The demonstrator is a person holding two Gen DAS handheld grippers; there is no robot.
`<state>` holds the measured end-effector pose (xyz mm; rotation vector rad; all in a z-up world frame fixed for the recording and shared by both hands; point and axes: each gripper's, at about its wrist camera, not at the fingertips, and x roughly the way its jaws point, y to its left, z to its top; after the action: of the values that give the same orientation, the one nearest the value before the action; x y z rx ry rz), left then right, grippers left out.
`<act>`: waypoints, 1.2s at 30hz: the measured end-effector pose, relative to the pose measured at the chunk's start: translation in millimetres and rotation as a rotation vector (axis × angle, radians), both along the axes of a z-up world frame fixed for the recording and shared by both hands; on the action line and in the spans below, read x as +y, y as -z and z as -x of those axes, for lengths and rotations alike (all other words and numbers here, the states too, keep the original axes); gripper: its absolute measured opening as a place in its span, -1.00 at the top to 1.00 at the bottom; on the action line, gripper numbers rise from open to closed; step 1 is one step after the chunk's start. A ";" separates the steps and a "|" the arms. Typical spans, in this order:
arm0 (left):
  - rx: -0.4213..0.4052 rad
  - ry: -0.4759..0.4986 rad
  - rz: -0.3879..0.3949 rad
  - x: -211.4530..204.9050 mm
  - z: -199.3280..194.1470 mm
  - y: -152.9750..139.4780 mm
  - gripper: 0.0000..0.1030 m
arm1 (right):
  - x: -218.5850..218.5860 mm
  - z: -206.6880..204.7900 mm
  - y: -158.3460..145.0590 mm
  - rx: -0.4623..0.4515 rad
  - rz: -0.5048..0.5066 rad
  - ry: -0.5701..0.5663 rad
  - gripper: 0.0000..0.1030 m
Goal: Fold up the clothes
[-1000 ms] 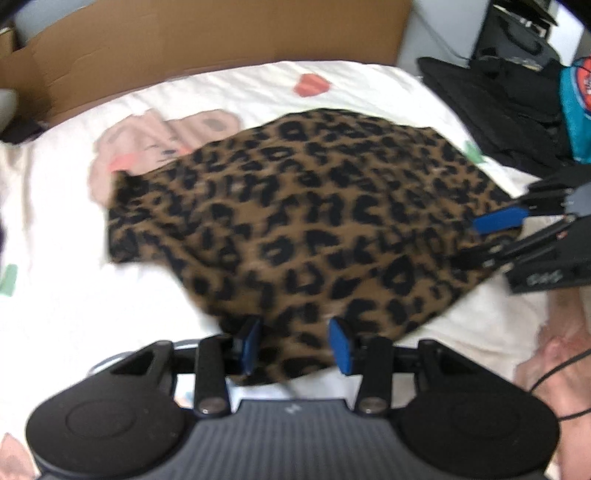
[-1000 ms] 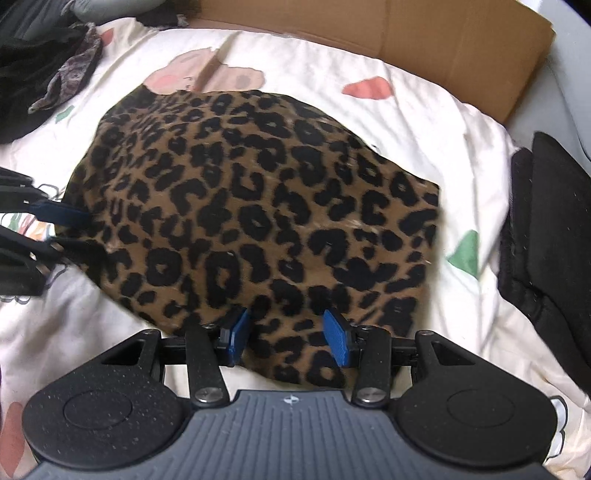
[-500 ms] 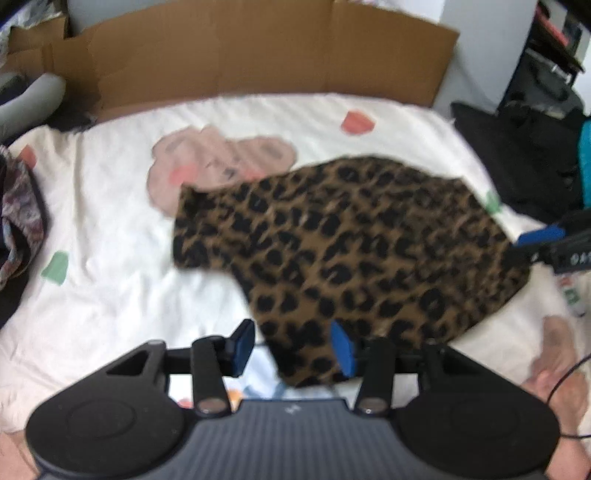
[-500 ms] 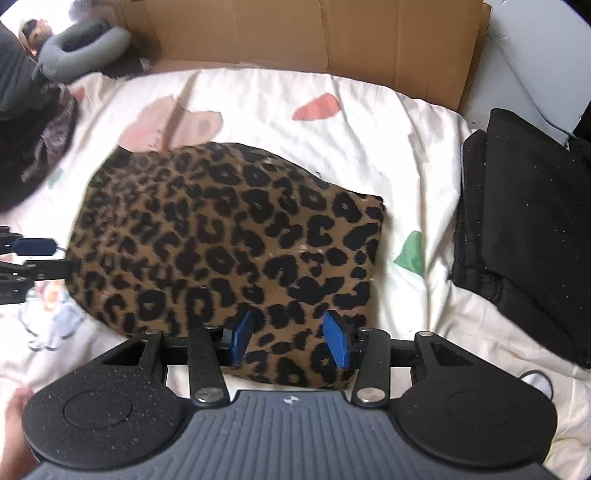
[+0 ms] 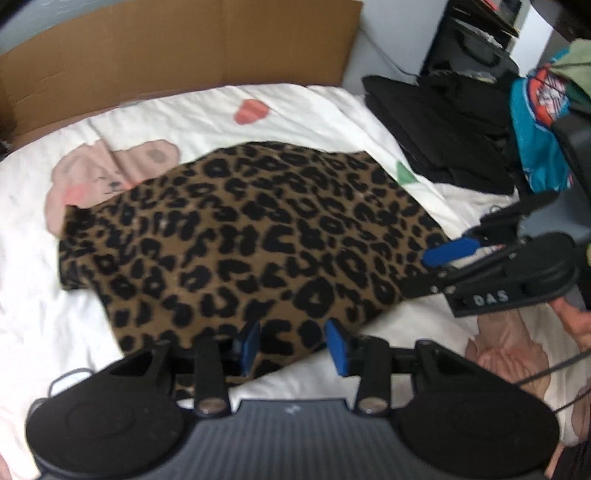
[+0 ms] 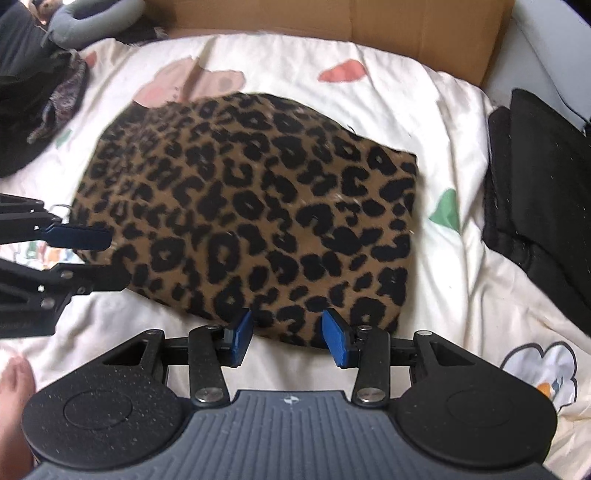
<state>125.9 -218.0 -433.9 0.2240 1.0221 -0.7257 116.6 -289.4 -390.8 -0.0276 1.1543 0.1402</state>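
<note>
Leopard-print garment [image 5: 251, 240]: one, on bed.
Bedsheet [image 6: 436, 280], white with cartoon prints: one.
Cardboard sheet [image 5: 177, 55]: one, at head of bed.
Stack of black clothes [image 5: 443, 133]: one, beside bed edge.
Teal printed garment [image 5: 535, 140]: one.
Dark patterned clothes heap [image 6: 48, 92]: one, far left in right wrist view.
Grey neck pillow [image 6: 96, 18]: one.
Grippers: two, left gripper [image 5: 291, 347] and right gripper [image 6: 288, 336]; two blue-padded fingers [image 6: 242, 336] each.

Cartoon-print bedsheet [image 6: 461, 295], cardboard sheet [image 5: 177, 55] behind
</note>
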 end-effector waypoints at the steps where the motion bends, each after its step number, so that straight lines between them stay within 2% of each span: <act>1: 0.002 0.007 0.000 -1.9 1.0 0.9 0.21 | -1.7 -0.2 1.9 0.003 0.013 0.006 0.09; 10: 0.000 0.036 -0.011 -14.8 1.6 11.3 0.25 | -14.3 -0.8 7.9 0.012 0.090 0.051 0.09; 13: 0.002 0.036 -0.034 -18.5 0.7 18.9 0.32 | -25.2 -1.9 1.7 0.020 0.061 0.090 0.08; 19: -0.007 0.033 -0.085 -21.1 0.1 26.6 0.32 | -53.9 -5.3 -8.4 0.055 -0.074 0.187 0.06; 23: 0.002 0.011 -0.080 -14.7 -1.7 25.5 0.41 | -72.2 -3.9 -4.8 0.099 -0.163 0.256 0.06; 30: 0.021 -0.065 -0.067 13.1 -6.7 19.9 0.45 | -94.8 4.6 9.2 0.164 -0.379 0.368 0.06; 36: 0.016 -0.148 -0.080 41.4 -8.9 11.4 0.44 | -112.5 10.8 35.1 0.209 -0.573 0.482 0.06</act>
<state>134.8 -176.7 -445.3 0.2095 1.0716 -0.5544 105.8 -401.9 -425.9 0.7817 1.2608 0.0409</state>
